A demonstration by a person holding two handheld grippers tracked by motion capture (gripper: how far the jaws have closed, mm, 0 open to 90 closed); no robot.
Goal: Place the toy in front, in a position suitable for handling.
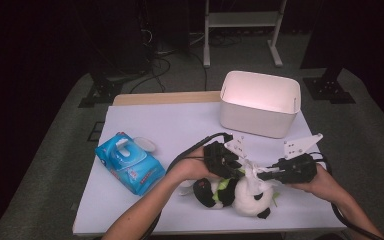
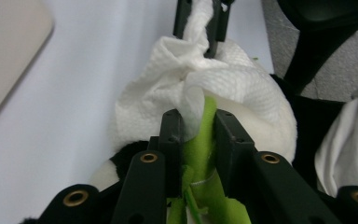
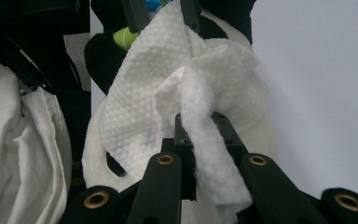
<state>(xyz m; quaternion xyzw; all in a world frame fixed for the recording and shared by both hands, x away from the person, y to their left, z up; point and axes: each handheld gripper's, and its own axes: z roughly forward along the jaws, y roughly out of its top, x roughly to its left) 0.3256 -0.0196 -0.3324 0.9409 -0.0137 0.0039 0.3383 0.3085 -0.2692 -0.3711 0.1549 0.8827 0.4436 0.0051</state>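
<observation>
A black-and-white panda plush (image 1: 252,201) lies on the white table (image 1: 170,130) near its front edge, with a white wipe (image 1: 252,176) draped over its body. My left gripper (image 1: 238,170) comes from the left. In the left gripper view my left gripper (image 2: 199,119) is shut on the plush's green felt leaf (image 2: 200,156), with the edge of the wipe (image 2: 223,84) touching its tips. My right gripper (image 1: 263,175) comes from the right. In the right gripper view my right gripper (image 3: 200,120) is shut on a fold of the wipe (image 3: 168,74), pulled up off the plush.
A white bin (image 1: 260,102) stands at the table's back right. A blue pack of wet wipes (image 1: 129,162) with its lid flipped open lies at the left. Bare tabletop lies between the pack and the bin.
</observation>
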